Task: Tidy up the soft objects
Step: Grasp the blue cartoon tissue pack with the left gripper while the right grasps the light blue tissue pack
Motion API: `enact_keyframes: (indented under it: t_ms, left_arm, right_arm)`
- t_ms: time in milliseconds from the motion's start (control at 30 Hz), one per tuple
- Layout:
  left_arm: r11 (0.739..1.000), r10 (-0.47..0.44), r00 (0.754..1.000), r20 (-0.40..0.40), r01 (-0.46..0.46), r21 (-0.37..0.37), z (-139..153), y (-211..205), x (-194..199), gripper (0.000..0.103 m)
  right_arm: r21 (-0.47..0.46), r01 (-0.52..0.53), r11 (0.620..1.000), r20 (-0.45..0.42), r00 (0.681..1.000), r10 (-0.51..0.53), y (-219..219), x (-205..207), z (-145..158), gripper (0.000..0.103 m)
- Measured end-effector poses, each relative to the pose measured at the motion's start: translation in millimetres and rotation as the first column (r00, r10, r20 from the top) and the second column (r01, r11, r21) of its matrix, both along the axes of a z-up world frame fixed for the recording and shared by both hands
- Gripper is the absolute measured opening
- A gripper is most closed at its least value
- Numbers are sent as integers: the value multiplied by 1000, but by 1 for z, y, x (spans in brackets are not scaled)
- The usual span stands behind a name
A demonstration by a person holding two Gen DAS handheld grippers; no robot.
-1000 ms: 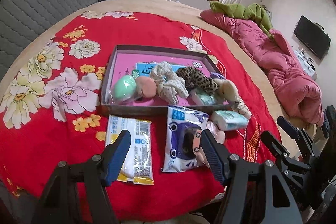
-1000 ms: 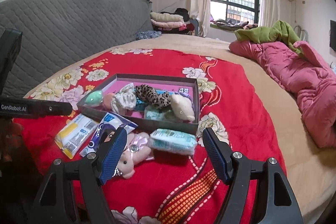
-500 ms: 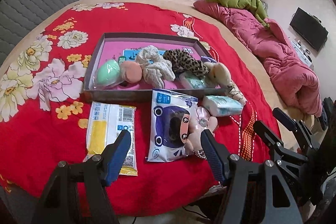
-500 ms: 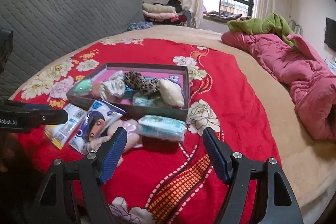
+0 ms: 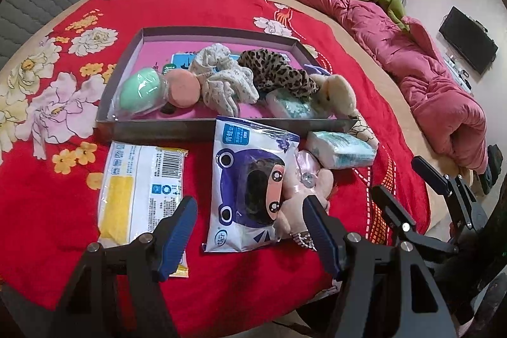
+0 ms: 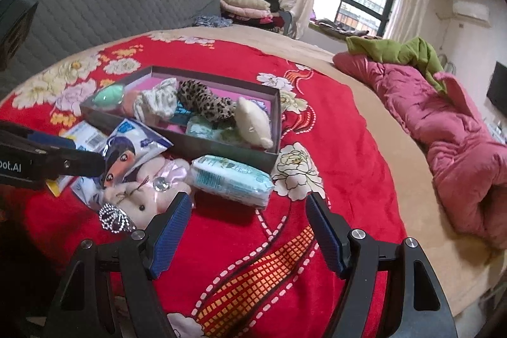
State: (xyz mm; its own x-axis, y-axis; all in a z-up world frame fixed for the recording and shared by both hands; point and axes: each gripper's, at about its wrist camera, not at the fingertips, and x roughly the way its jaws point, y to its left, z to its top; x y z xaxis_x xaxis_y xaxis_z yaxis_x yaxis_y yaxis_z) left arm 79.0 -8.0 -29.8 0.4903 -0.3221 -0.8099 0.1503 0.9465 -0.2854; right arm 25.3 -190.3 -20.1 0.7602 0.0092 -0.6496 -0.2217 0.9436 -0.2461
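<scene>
Several soft things are held in the shallow box (image 5: 133,53) on the bed: a green ball (image 5: 141,89), a leopard cloth (image 5: 275,73), a cream plush (image 5: 337,92). Against its near wall are laid a tissue pack (image 6: 229,178), a frog pouch (image 5: 250,186), a pink bear (image 6: 149,192) and a yellow packet (image 5: 139,189). The left gripper (image 5: 250,228) and right gripper (image 6: 248,227) are seen with fingers spread wide, empty, near the bed's front edge
</scene>
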Motion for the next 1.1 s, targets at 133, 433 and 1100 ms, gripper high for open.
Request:
enact_keyframes:
  t_ms: [133,433,1100]
  left_arm:
    - [1000,-4,1000,-9,4,-4,-5,-2,5,69]
    - [1000,6,999,-48,-7,-4,-21,-2,18,69]
    - [1000,5,997,-83,-7,-18,-38,-4,43,68]
  right_arm:
    - [-37,-12,999,-4,1000,12,4,4,-8,76]
    - [-219,-94,971,25,994,102,15,19,-31,76]
    - [-344,-267,900,24,956,293,37,47,-67,41]
